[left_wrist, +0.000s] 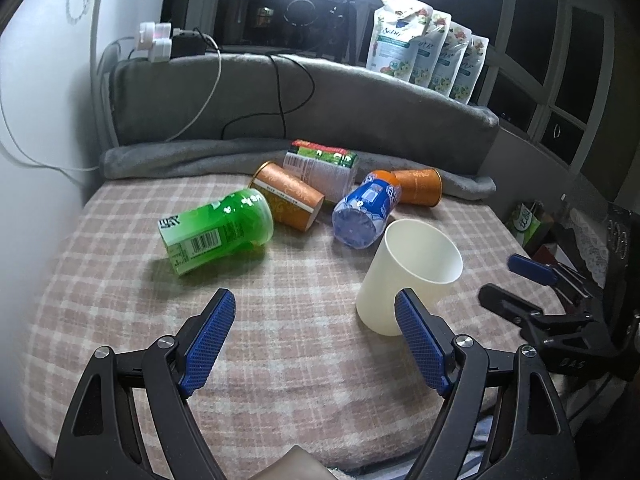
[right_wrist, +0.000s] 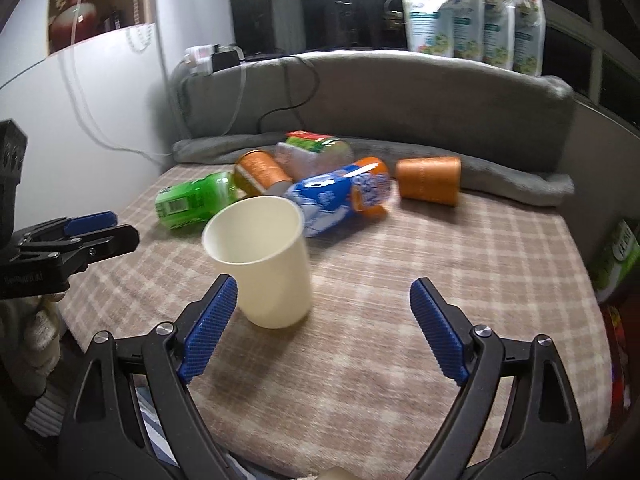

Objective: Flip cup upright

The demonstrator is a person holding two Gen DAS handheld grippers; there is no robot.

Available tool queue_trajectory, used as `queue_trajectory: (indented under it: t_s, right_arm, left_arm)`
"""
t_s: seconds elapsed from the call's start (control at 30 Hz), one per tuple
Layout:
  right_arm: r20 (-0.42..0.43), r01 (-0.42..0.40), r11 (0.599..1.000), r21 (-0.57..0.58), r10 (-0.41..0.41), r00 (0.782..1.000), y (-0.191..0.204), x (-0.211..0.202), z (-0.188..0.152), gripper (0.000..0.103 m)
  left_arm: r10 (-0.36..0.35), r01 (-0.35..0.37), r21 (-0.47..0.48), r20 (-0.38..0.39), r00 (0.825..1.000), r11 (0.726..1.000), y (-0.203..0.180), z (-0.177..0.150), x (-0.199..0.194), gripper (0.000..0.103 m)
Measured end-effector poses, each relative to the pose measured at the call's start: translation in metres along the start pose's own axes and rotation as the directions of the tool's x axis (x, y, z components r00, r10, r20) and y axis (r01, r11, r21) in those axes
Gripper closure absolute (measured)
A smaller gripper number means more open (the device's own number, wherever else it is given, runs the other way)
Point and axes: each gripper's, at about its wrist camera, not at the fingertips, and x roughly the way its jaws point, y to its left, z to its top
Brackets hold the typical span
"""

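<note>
A cream paper cup (left_wrist: pixel 404 276) stands upright, mouth up, on the checked cloth; it also shows in the right wrist view (right_wrist: pixel 266 264). My left gripper (left_wrist: pixel 316 312) is open and empty, just short of the cup, with its right finger in front of the cup's base. My right gripper (right_wrist: pixel 324 304) is open and empty, with the cup just ahead of its left finger. The right gripper (left_wrist: pixel 516 280) shows at the right edge of the left wrist view, and the left gripper (right_wrist: pixel 100 228) at the left edge of the right wrist view.
Behind the cup lie a green can (left_wrist: pixel 216 236), a blue and orange bottle (left_wrist: pixel 366 210), two orange cups (left_wrist: pixel 288 196) (left_wrist: pixel 418 186) and a carton (left_wrist: pixel 320 168). A grey cushion (left_wrist: pixel 304 100) with cables and several refill pouches (left_wrist: pixel 424 44) backs the table.
</note>
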Motion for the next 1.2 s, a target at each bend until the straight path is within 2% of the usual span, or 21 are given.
queue_trajectory:
  t_s: [0.23,0.43,0.53,0.6,0.83,0.97,1.03,1.2]
  right_arm:
    - [0.009,0.09,0.994,0.068,-0.091,0.996,-0.016,-0.011,-0.002,0.009]
    - [0.071,0.188,0.978,0.095,-0.195,0.978,-0.021,-0.025,0.008,0.009]
    - [0.105,0.211,0.972,0.104,-0.222,0.969,-0.021,-0.031,0.014,0.007]
    - [0.13,0.223,0.968,0.112,-0.237,0.963,-0.02,-0.035,0.018,0.0]
    - [0.212,0.263,0.957,0.124,-0.284,0.935,-0.015,-0.049,0.03,0.0]
    - [0.268,0.278,0.951,0.135,-0.306,0.914,-0.013,-0.058,0.037,0.0]
    - [0.285,0.279,0.95,0.141,-0.309,0.907,-0.012,-0.06,0.04,0.0]
    - [0.313,0.288,0.945,0.154,-0.323,0.893,-0.012,-0.063,0.045,0.0]
  left_arm:
    - [0.02,-0.02,0.021,0.02,1.0,1.0,-0.006,0.001,0.003,0.021]
    - [0.051,-0.055,0.06,0.077,0.996,0.997,-0.013,0.004,0.0,0.021]
    - [0.082,-0.095,0.085,0.142,0.986,0.992,-0.019,0.008,-0.008,0.02]
    - [0.085,-0.102,0.093,0.174,0.981,0.99,-0.022,0.011,-0.012,0.019]
    - [0.084,-0.111,0.097,0.248,0.965,0.989,-0.028,0.022,-0.026,0.018]
    - [0.089,-0.119,0.079,0.309,0.947,0.99,-0.028,0.029,-0.036,0.007]
    - [0.092,-0.121,0.064,0.341,0.935,0.991,-0.027,0.031,-0.041,0.007]
    - [0.099,-0.118,0.031,0.349,0.932,0.993,-0.022,0.032,-0.041,0.0]
